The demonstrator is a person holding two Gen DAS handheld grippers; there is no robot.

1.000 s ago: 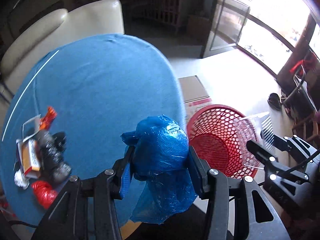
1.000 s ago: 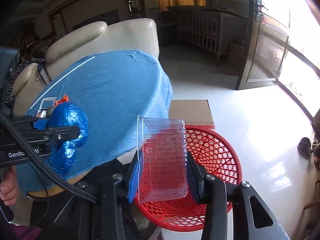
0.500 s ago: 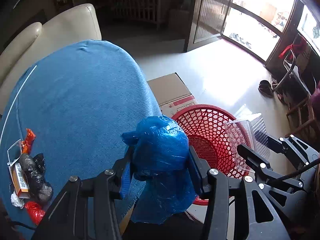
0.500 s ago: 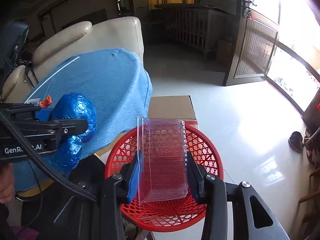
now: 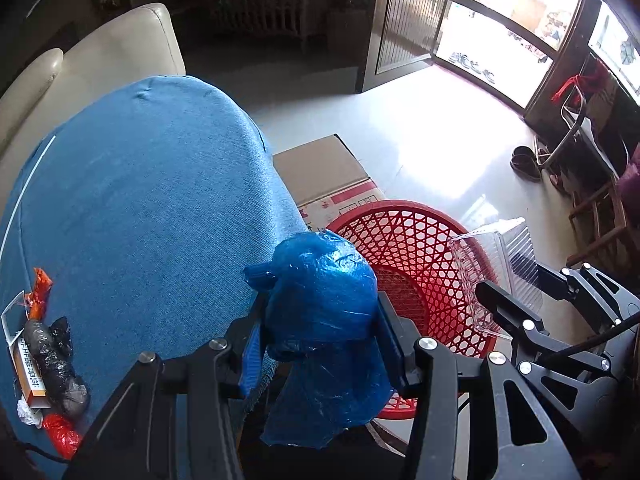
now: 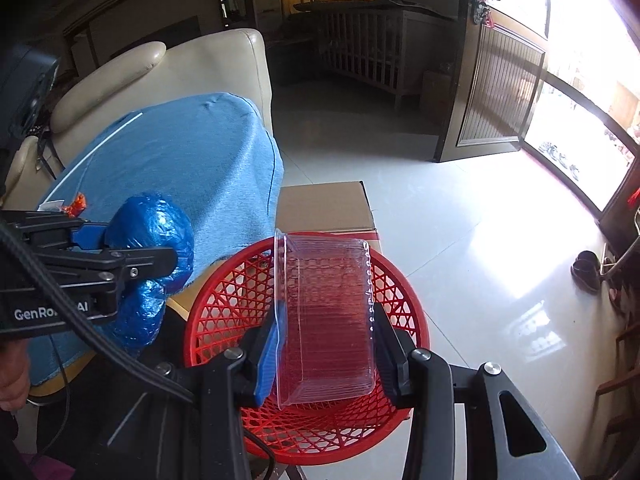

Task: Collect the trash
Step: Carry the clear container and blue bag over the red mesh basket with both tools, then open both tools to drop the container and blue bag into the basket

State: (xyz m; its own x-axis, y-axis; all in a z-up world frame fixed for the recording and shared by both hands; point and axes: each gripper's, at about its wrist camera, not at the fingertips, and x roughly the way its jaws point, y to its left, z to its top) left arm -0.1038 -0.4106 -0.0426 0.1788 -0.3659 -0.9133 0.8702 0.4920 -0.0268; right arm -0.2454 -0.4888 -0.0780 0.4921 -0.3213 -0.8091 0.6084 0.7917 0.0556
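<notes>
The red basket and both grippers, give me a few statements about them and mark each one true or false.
1. The left gripper grips a blue plastic bag. True.
2. The right gripper is open with nothing in it. False: it is shut on a clear plastic container.
3. The red basket stands on the blue tablecloth. False: it sits off the table's edge, beside a cardboard box.
4. The clear plastic container is held above the red basket. True.
5. More trash lies on the blue tablecloth. True.
6. The blue plastic bag already lies in the basket. False: it is held in the left gripper.
</notes>
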